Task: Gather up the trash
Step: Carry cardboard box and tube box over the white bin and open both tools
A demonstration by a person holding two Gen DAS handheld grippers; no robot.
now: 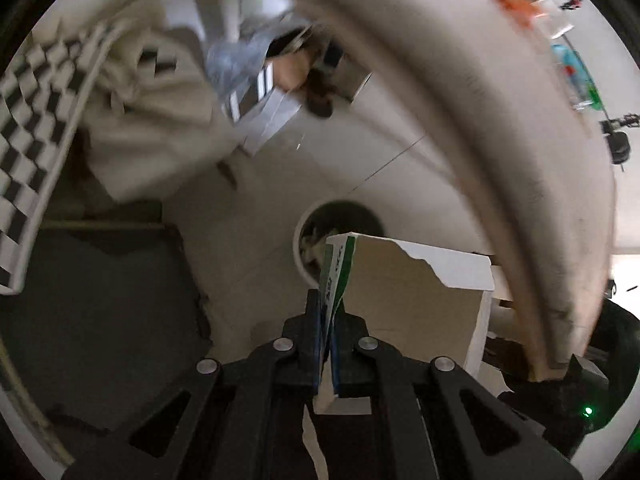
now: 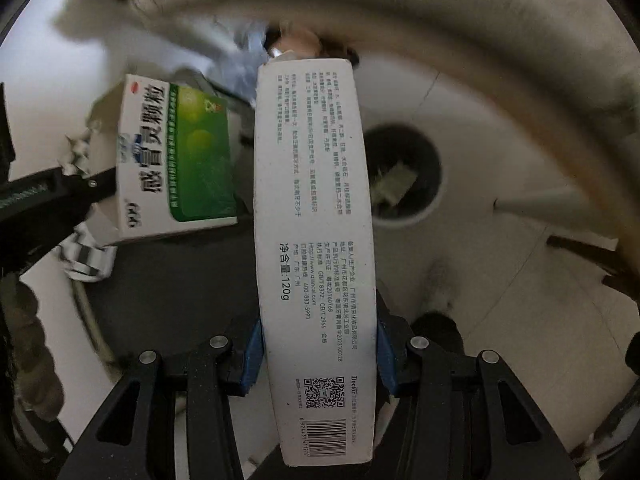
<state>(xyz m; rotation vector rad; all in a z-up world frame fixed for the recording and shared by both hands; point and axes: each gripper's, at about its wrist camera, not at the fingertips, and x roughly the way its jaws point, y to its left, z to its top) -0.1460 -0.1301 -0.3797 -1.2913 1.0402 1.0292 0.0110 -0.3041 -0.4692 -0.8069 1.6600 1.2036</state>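
Observation:
My left gripper (image 1: 329, 320) is shut on the flap of a torn green-and-white medicine box (image 1: 412, 304), held above the floor just in front of a round white trash bin (image 1: 299, 248). That box also shows in the right wrist view (image 2: 176, 160), with the left gripper (image 2: 76, 184) on it. My right gripper (image 2: 318, 344) is shut on a long white toothpaste box (image 2: 316, 240) with printed text and a barcode. The trash bin (image 2: 400, 176) lies on the floor to the right of this box, with scraps inside.
A pale curved table edge (image 1: 500, 140) arcs overhead on the right. A dark mat (image 1: 100, 300) covers the floor at left. A checkerboard panel (image 1: 36, 120) stands at far left. A thin pale leg (image 2: 536, 202) stands right of the bin.

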